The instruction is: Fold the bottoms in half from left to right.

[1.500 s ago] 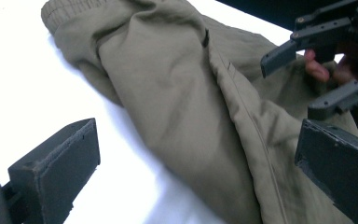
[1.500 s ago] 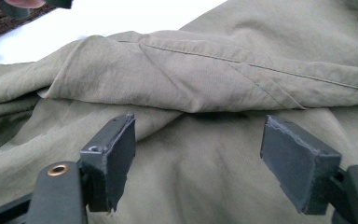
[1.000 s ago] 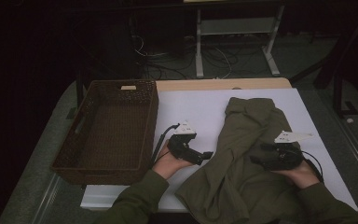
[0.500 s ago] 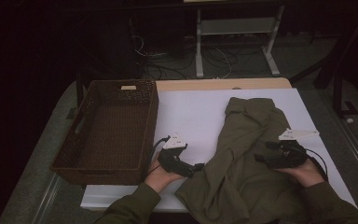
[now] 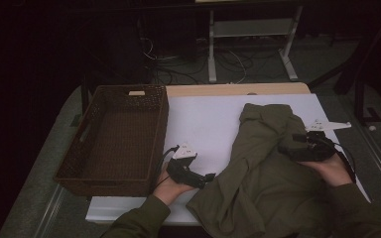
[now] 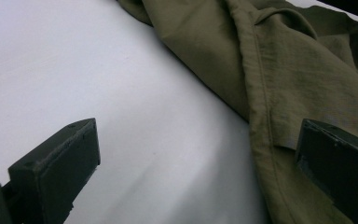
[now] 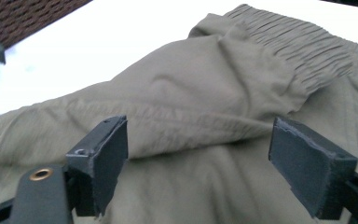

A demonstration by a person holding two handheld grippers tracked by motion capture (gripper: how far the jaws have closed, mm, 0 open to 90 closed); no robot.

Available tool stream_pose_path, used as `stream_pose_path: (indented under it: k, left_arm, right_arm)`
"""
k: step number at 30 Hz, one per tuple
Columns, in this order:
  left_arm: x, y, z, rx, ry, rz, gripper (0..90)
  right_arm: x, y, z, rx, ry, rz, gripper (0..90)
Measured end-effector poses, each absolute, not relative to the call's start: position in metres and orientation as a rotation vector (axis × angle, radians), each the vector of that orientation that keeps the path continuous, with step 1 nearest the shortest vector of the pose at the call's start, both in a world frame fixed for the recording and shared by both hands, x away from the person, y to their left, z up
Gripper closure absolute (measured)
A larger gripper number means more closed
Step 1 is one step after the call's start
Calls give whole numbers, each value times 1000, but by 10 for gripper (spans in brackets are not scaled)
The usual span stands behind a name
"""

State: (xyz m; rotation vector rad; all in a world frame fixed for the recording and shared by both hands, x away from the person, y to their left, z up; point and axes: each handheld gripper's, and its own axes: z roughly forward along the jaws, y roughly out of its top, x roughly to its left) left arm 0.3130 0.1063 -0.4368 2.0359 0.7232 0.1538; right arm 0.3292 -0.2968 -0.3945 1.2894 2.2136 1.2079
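— Dark room beyond, cables on the floor past a white table point(image 5: 208, 124), wicker basket point(image 5: 114, 139) out to the left gripper's far side.

— And the olive trousers point(image 5: 268, 183)?

— Spread under the right gripper point(image 5: 285, 148) and just right of the left gripper point(image 5: 206, 177). Right jaws have just been opening, wide now, holding nothing, hovering over a fold below the elastic waistband point(image 7: 289, 39).

— The left?

— Jaws apart, empty; one stands over bare table, the other over the hem point(image 6: 261, 140).

— The risk?

— I'd guess it pinches only the top layer, or slips off the hem, so the cloth drags and bunches.
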Motion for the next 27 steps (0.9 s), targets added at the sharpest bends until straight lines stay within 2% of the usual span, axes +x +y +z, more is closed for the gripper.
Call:
stream_pose_path:
  k: [6, 16, 22, 27]
  left_arm:
    - [314, 106, -438, 2044, 726, 149, 0]
    - [316, 107, -437, 2045, 723, 156, 0]
    - [316, 108, -437, 2042, 726, 158, 0]
    - [316, 108, -438, 2047, 727, 158, 0]
  right_arm:
    - [351, -299, -392, 1346, 2203, 1184, 167]
    - [382, -298, -401, 1419, 2202, 1107, 185]
    - [401, -301, -410, 1487, 2166, 1099, 222]
    - [406, -306, -424, 1535, 2168, 1078, 288]
